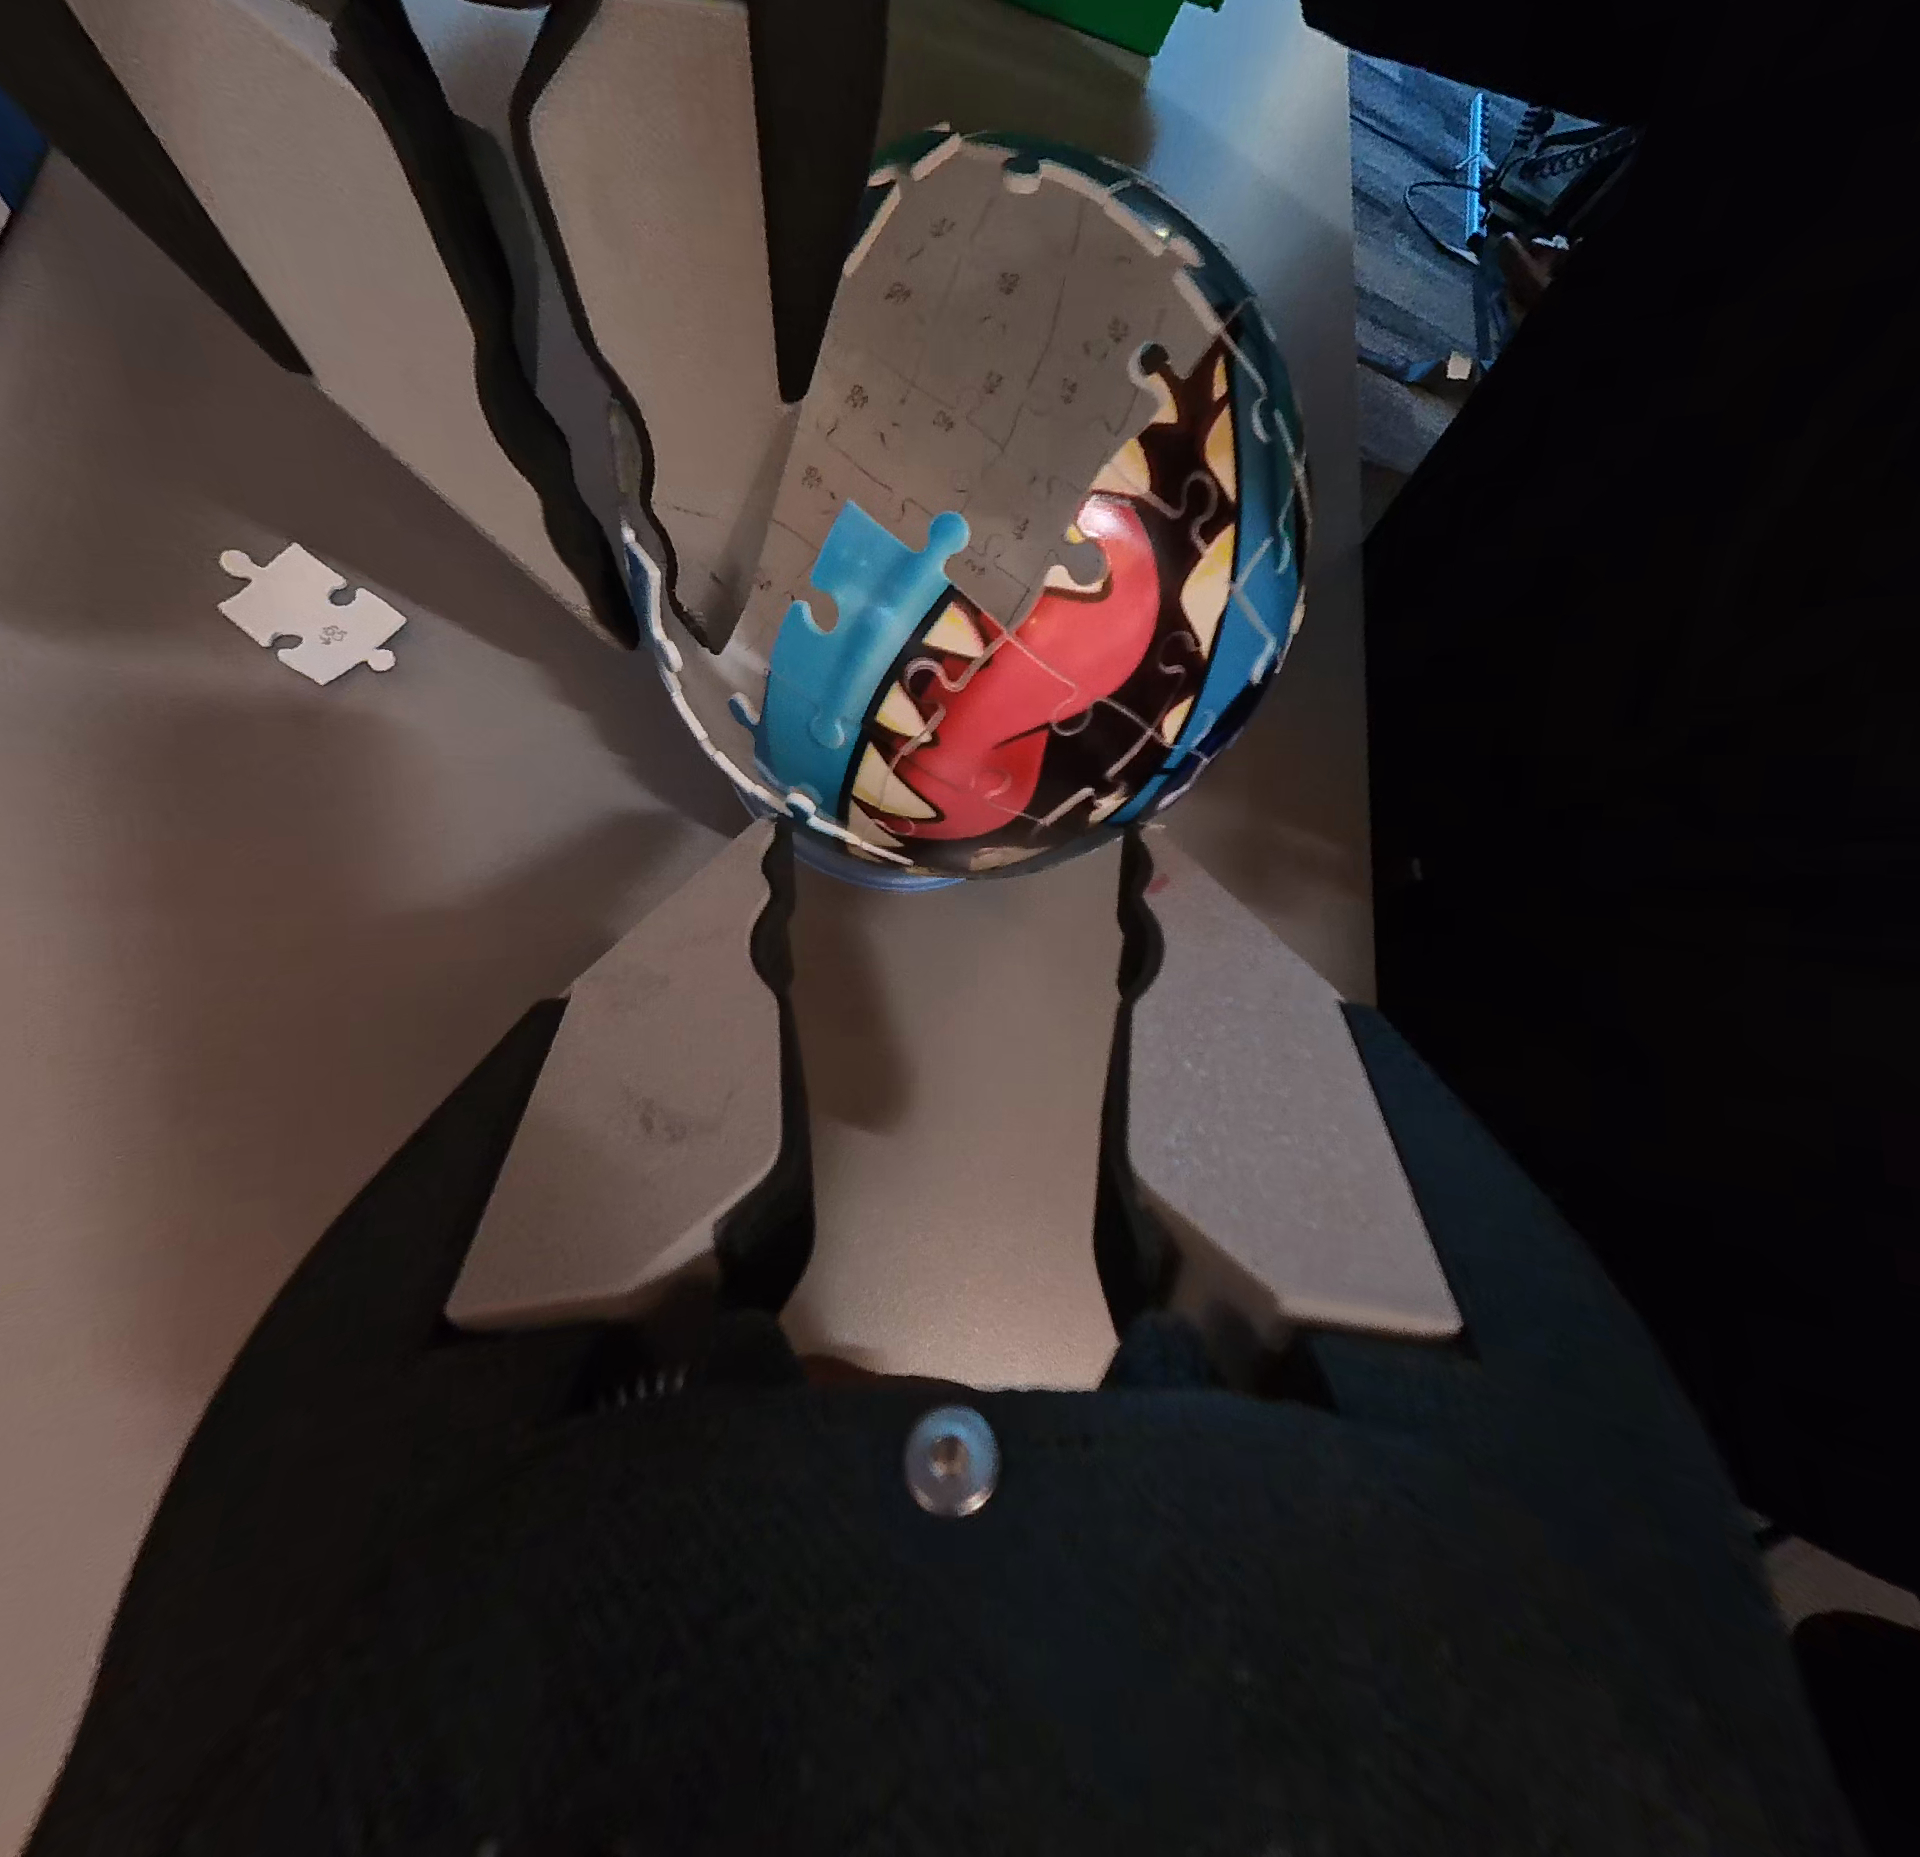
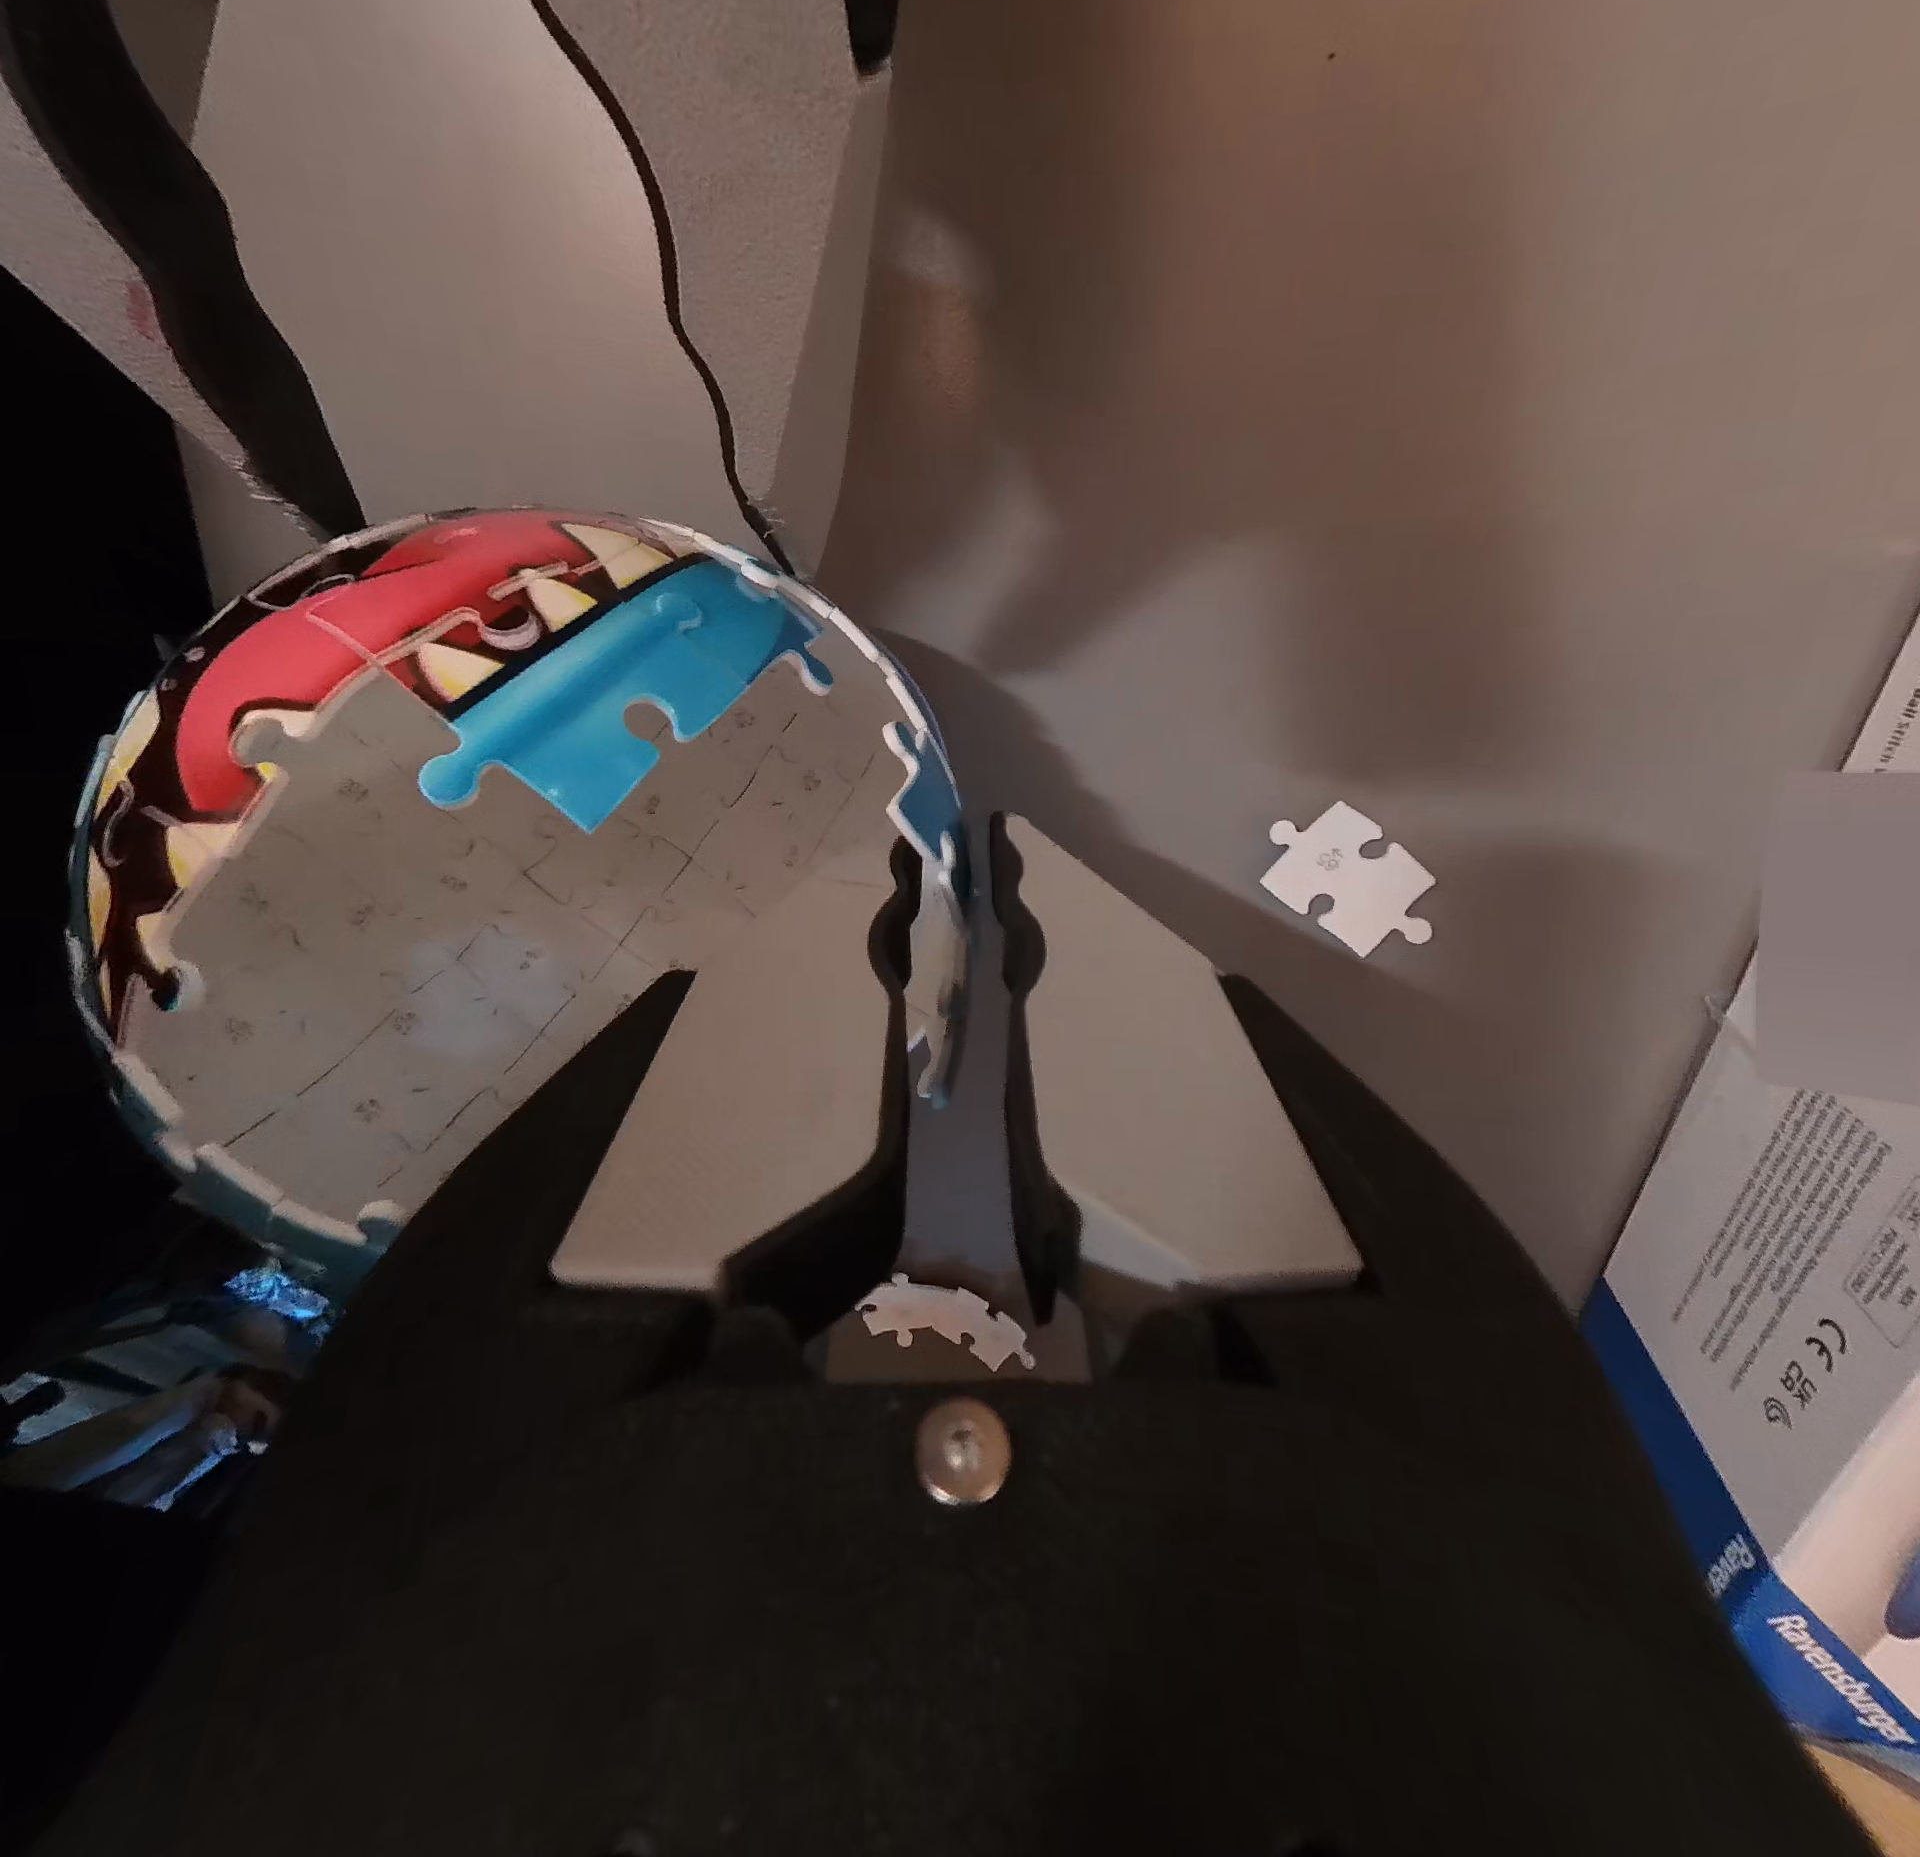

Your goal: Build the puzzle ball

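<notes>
**Puzzle ball gripped at two points, one side still open**

While held clear above the grey table (image 1: 260, 924), puzzle ball (image 1: 1049, 602) unfinished, grey inner faces showing through a large gap. Left gripper (image 1: 951, 851) spread wide, fingers bearing on the ball's lower shell. Right gripper (image 2: 951, 872) nearly closed, pinching the rim piece at the gap's edge. Loose puzzle piece (image 2: 1348, 877) face-down on table, well apart. Printed box (image 2: 1766, 1340) at right edge.

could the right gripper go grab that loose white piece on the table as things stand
Probably not yet. The right gripper has its jaws closed on the open rim of the puzzle ball, so it is occupied. The loose piece lies alone on bare table, nothing blocking it once the rim is released.
</notes>
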The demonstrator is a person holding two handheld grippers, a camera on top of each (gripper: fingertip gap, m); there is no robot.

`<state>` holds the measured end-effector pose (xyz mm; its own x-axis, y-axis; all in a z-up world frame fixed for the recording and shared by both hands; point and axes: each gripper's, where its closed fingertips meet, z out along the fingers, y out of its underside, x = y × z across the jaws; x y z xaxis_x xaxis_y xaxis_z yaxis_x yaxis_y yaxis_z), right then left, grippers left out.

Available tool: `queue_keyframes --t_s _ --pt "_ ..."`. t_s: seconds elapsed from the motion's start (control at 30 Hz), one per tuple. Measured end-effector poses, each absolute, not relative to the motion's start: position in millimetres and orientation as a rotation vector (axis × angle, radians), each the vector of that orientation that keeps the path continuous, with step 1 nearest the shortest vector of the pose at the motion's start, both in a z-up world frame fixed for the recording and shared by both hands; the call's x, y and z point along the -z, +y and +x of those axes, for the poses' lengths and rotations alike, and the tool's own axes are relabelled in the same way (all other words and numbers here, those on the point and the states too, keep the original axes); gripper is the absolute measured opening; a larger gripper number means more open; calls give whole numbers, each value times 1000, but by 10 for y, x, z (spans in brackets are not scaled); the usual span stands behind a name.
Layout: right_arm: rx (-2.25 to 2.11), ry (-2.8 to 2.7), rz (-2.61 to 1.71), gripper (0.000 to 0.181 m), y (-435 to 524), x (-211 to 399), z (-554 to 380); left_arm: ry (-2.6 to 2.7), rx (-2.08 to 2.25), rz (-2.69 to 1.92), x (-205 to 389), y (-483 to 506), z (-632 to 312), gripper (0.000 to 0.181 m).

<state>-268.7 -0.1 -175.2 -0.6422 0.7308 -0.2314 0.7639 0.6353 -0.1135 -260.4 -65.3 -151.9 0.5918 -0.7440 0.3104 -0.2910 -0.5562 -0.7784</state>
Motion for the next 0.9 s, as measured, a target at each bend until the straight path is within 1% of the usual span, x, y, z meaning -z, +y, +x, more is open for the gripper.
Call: queue_keyframes --t_s 0.2,0.5,0.8,0.9 --pt "378 2715 1266 17 12 1546 -2765 805 834 -2123 1508 -646 -2637 60" --pt "649 2773 1437 16 220 1000 -2866 800 833 -2119 1506 -654 -2655 60" --pt "1037 2731 1781 15 522 793 -2605 786 830 -2118 1523 -675 -2727 60" --pt "1185 2712 1951 19 731 806 -2404 750 844 -2117 1541 -673 -2811 60"
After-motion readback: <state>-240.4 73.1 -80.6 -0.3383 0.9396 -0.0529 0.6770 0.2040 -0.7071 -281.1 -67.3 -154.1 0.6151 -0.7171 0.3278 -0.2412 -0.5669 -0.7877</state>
